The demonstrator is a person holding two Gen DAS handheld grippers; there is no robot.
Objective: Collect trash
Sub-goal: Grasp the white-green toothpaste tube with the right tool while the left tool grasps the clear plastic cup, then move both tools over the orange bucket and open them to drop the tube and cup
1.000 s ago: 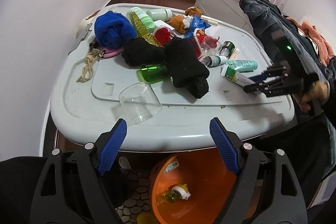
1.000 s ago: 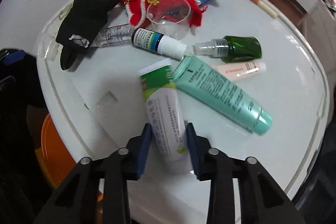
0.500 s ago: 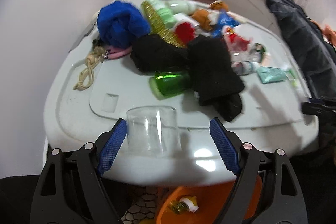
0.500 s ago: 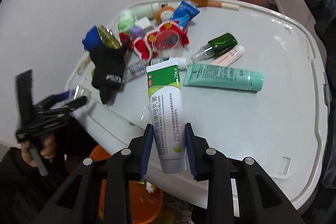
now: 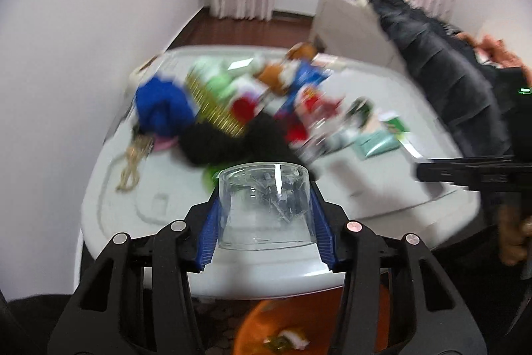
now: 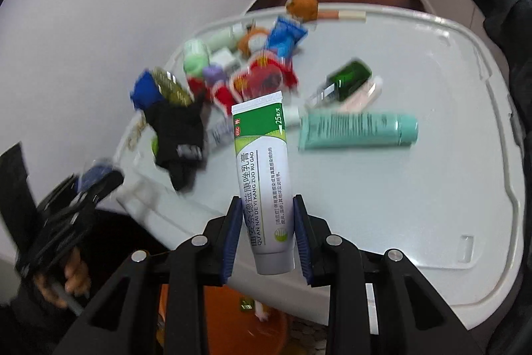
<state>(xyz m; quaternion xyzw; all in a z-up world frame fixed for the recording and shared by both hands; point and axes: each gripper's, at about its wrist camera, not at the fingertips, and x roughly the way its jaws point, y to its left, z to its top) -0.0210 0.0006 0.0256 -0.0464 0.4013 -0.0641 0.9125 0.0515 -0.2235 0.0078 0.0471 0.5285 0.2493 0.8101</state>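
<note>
Left gripper (image 5: 266,222): matte black plastic frame of angular linkage arms, with four round silver screw heads in a row behind the fingers. Fingers (image 5: 208,233) are faced with ribbed blue pads running along their inner sides.

Right gripper (image 6: 268,233): same black linkage frame, four silver screw heads behind the fingers, ribbed blue pads on the fingers (image 6: 232,235). A narrow white strip marks one arm to the right of the fingers.

Hand (image 6: 71,280) on the other gripper's black handle: bare skin, dark sleeve, blurred.
</note>
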